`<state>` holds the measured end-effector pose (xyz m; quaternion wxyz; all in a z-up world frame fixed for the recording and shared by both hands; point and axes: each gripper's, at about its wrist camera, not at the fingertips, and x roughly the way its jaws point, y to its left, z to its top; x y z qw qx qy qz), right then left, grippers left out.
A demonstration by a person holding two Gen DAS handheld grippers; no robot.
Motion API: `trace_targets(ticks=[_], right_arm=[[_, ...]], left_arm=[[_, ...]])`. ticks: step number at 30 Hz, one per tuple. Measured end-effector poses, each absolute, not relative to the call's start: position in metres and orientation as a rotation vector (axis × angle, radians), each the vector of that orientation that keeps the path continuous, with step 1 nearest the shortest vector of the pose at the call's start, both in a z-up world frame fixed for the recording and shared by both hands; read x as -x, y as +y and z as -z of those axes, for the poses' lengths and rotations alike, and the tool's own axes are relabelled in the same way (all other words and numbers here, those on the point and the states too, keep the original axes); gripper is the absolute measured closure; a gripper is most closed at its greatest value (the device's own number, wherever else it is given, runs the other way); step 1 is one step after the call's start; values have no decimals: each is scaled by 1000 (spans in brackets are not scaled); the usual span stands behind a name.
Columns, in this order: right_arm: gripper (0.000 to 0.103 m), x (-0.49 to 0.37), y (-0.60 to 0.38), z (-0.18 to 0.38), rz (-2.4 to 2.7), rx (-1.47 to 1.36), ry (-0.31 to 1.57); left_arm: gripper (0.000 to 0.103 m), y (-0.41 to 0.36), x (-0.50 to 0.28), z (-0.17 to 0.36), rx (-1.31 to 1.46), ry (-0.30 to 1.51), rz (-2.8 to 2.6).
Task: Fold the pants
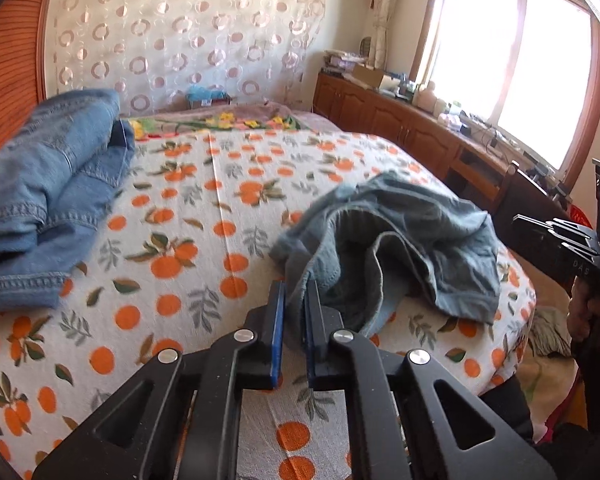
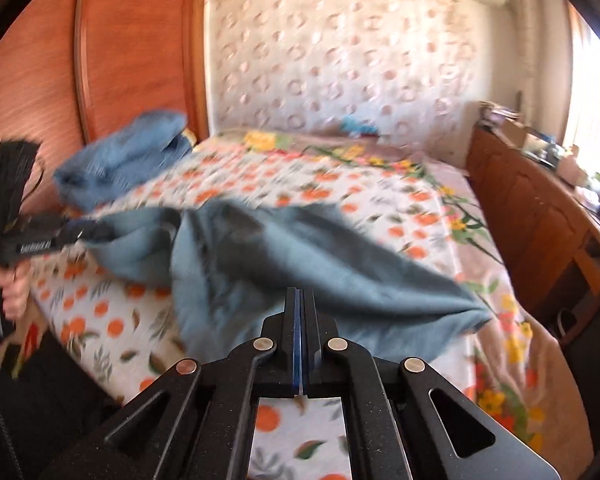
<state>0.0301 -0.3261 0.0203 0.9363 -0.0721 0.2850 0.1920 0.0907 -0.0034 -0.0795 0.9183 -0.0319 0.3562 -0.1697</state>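
Both grippers, left gripper (image 1: 296, 292) and right gripper (image 2: 301, 300), pinch the crumpled grey-blue cotton pants (image 1: 404, 240) near the orange-print bed's (image 1: 188, 216) front edge; thin bites risk slipping as it lifts.

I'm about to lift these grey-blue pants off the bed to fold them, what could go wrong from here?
The left gripper pinches only a thin edge of the grey-blue pants, so it may slip out. The right gripper looks shut at the hem, but whether it caught cloth is unclear. The pants are bunched, so creases may fold in.
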Motion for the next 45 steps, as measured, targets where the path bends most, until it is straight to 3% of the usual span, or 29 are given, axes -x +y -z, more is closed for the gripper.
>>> trace_targets(ticks=[6,14,20,24,25,29,37,45], right_arm=[[97,-23,-305,0,-465,167,645],[67,-26,-276,23,-564,249,708],[56,-35,-274,32,-517,342,724],[57,-36,-273,35,-505,366,720],[70,-34,-274,32,-492,361,718],[95,-40,-300,15,-465,241,697],[98,-40,-347,-35,-364,115,591],[100,-25,-355,-43,-308,93,553]], left_arm=[[93,-6,-95,70,56,711,352],[93,-11,-95,74,39,727,358],[93,-12,-96,78,41,739,359],[93,-11,-97,79,45,742,355],[93,-10,-97,79,46,741,354],[93,-8,-96,78,47,738,348],[93,-9,-96,74,42,727,350],[94,-7,-93,69,42,708,344]])
